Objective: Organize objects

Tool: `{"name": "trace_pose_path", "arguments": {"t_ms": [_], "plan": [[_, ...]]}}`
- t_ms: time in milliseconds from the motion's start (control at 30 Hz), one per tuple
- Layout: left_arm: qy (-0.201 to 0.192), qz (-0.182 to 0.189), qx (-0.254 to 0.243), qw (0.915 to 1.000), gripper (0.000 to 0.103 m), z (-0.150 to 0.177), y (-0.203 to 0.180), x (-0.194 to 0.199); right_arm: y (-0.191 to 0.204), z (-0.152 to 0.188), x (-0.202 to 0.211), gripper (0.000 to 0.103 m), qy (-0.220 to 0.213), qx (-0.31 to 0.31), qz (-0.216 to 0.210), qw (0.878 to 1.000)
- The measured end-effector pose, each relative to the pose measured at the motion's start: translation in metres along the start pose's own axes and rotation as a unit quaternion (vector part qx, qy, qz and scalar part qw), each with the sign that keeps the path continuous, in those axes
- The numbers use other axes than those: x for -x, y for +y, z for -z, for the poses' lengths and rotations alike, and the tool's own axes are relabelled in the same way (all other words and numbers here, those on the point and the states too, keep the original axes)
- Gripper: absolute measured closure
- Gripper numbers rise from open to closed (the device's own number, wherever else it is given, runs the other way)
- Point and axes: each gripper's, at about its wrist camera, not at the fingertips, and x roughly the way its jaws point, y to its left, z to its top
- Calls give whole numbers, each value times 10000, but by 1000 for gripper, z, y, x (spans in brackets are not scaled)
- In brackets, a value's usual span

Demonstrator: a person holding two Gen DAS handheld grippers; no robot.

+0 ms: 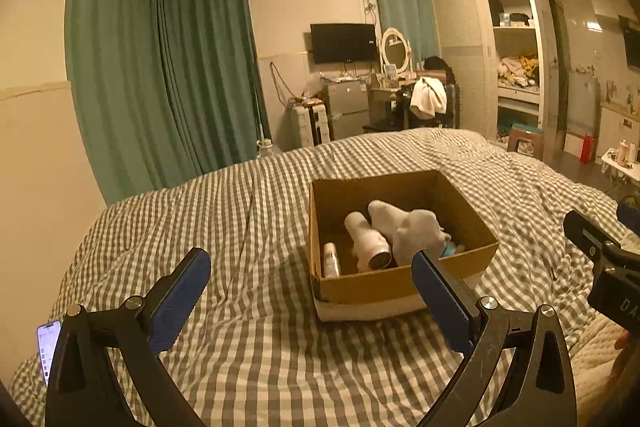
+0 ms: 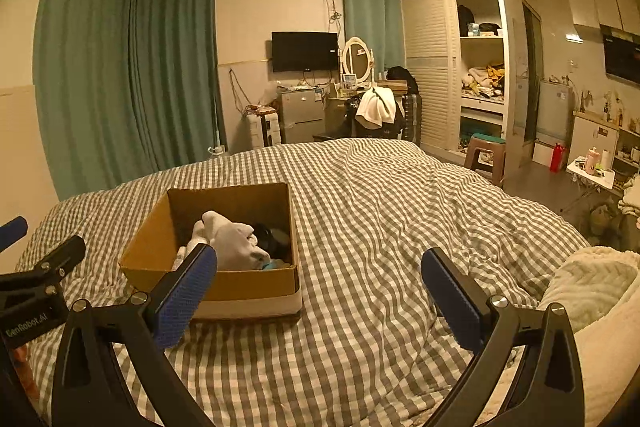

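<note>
Left wrist view: the box (image 1: 400,283) is seen resting on the bed (image 1: 248,227), just beyond the right finger of the left tool (image 1: 312,291). Inside it lie a white dryer (image 1: 366,239), pale socks (image 1: 412,231), a small can (image 1: 331,259) against the near-left wall, and something teal at the near-right corner that cannot be made out. The left tool is spread wide and holds nothing; it hangs over bare quilt to the near left of the box. In the right wrist view the right tool (image 2: 320,287) is likewise spread wide and holds nothing, with the box (image 2: 248,287) at its left finger and a cream blanket (image 2: 592,283) at the near right. A phone (image 1: 48,347) lies at the near-left edge of the bed.

No loose item is seen on the quilt, so the sorting is judged nearly done. If the phone is to be taken, it should be approached flat and low, and pinched across its narrow sides. If the box is to be moved, one wall should be pinched by each tool and the lift kept level, so that the dryer is not rolled.
</note>
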Motion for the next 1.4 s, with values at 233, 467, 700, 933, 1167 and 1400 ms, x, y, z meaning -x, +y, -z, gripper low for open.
{"name": "trace_pose_path", "arguments": {"t_ms": [233, 467, 700, 933, 1167, 1400], "plan": [[15, 8, 13, 10000, 0, 2, 0, 2, 2, 4, -5, 0, 112, 48, 8, 9999], [7, 2, 10, 10000, 0, 1, 0, 5, 5, 5, -4, 0, 141, 85, 11, 9999], [55, -20, 9, 10000, 0, 1, 1, 3, 6, 5, -5, 0, 164, 86, 15, 9998], [62, 24, -11, 10000, 0, 1, 2, 3, 10, 6, -6, 0, 176, 141, 17, 9997], [57, -8, -24, 10000, 0, 1, 2, 2, 9, 7, -8, 0, 189, 127, 28, 9997], [114, 44, 11, 9999, 0, 1, 3, 1, 8, 8, -9, 0, 223, 127, 19, 9997]]}}
